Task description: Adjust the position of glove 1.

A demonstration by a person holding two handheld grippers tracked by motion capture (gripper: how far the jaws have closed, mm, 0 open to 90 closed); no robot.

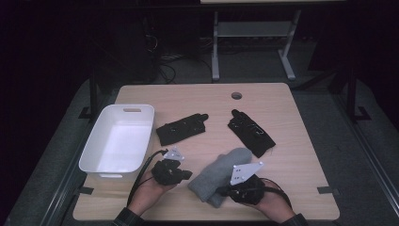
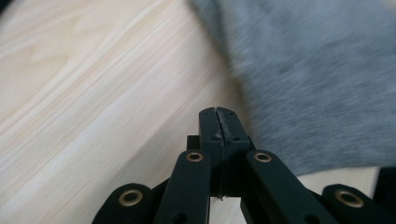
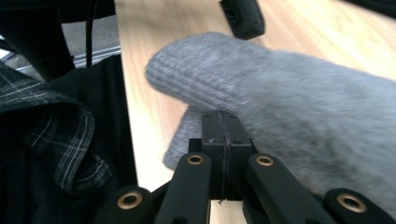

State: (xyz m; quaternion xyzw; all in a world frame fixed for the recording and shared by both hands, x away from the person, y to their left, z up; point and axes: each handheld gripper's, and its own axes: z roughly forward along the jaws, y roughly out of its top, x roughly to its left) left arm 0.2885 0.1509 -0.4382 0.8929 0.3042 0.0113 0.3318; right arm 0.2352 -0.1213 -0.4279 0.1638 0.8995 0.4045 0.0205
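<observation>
A grey knit mitten (image 1: 219, 172) lies near the table's front edge, between my two grippers. My left gripper (image 1: 188, 175) is just left of it, shut and empty, with its tips over bare wood beside the mitten's edge (image 2: 317, 84). My right gripper (image 1: 222, 190) is at the mitten's near right end, also shut. In the right gripper view the jaws are pressed together in front of the mitten (image 3: 303, 107) and its thumb, with no fabric visibly between them. Two black gloves (image 1: 182, 128) (image 1: 251, 132) lie flat farther back, at mid-table.
A white plastic bin (image 1: 149, 132) stands empty at the table's left. The wooden table (image 1: 282, 99) has a cable hole near its far edge. A plaid sleeve (image 3: 56, 130) hangs close by the front edge. A metal desk frame stands on the floor beyond.
</observation>
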